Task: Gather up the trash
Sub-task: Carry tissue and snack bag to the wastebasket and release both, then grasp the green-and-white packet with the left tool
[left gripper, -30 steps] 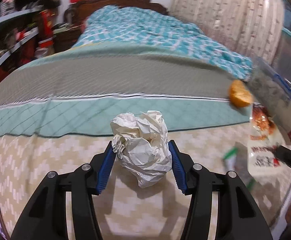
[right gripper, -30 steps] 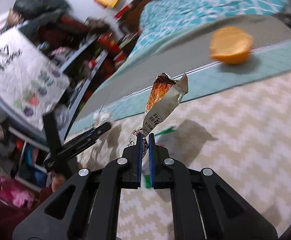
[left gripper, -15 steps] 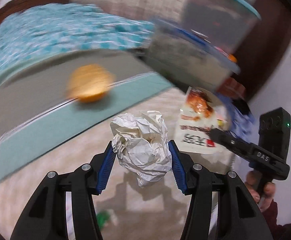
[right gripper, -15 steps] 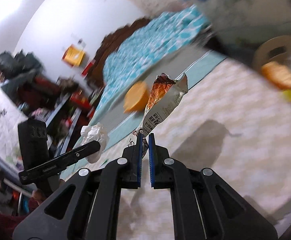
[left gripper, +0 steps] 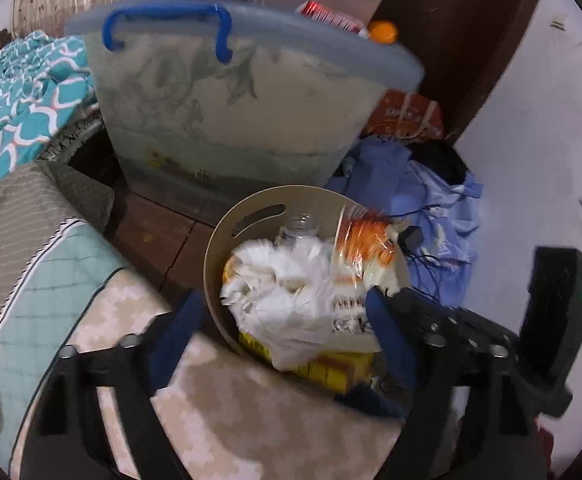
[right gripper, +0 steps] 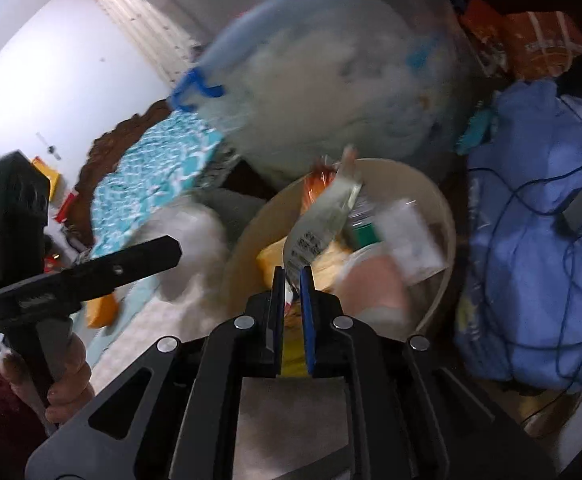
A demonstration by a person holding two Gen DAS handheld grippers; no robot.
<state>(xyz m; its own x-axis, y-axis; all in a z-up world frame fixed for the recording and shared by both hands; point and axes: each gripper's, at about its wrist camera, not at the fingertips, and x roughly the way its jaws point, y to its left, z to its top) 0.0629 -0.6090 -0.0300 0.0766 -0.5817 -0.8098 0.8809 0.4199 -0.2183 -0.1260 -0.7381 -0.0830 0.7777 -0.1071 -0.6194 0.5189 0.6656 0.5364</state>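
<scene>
Taking the round beige bin as the landmark, the bed edge with its pale zigzag cover sits to its left, touching or nearly touching the bin's near-left wall. The left gripper hangs over the bin's near rim with its jaws opening; the crumpled white paper ball lies between the blue pads, blurred, and appears to be loose rather than pressed, over the bin's mouth. The risk here is that the ball sits close to the near rim, so a release this far toward the bed could let it glance off the wall and roll onto the cover instead of dropping in. Behind the bin stands a clear storage box with a blue handle, and to the bin's right lies a heap of blue cloth with a dark cable across it. The right gripper is over the bin's near side, its jaws nearly closed and just beginning to part, with the snack wrapper standing up between the pads above the bin's contents. A light wrapper could cling to a pad or flutter sideways toward the cloth heap as the grip loosens. The bin already looks well filled, so either piece might perch on top and slide out. With the two grippers so near each other over one rim, they might knock together.
</scene>
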